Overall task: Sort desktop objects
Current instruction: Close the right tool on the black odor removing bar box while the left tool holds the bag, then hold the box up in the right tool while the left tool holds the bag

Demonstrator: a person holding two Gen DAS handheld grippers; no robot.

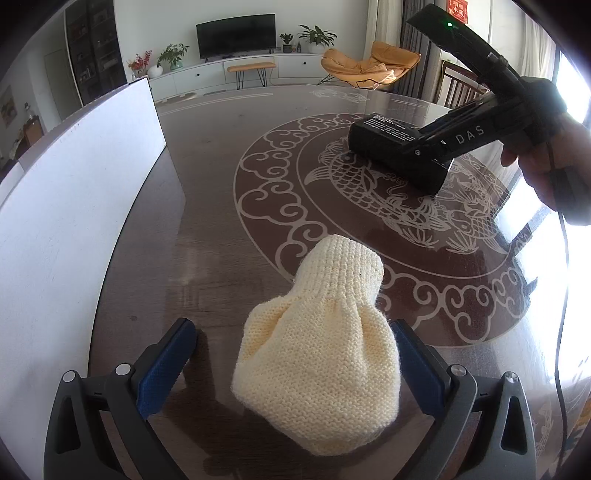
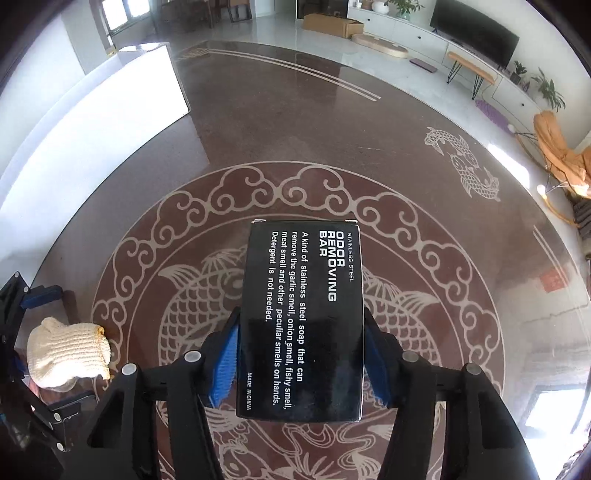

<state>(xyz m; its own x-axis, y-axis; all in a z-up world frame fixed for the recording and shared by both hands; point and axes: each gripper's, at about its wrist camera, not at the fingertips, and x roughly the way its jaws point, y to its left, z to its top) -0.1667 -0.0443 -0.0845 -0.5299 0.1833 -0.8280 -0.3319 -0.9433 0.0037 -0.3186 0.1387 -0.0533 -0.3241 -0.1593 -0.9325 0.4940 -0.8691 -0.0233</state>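
my left wrist view sits low over the bench (image 1: 207, 192), looking forward between its tongs (image 1: 293, 354) at the cream knit piece (image 1: 321, 343) close up, toward the tv wall. my right wrist view looks steeply down from higher up, the black box (image 2: 301, 321) filling its centre (very near the lens). both views share the carp medallion (image 2: 406, 321), the white board (image 1: 74, 206), the knit piece and the box.

I see a glossy brown worktop (image 1: 207, 206) with pale carp and cloud patterns. Beyond its far edge stands a dark television (image 1: 236, 35) on a long white cabinet (image 1: 207, 74), with potted plants (image 1: 317, 37) alongside and an orange lounge chair (image 1: 369, 64) to the right.
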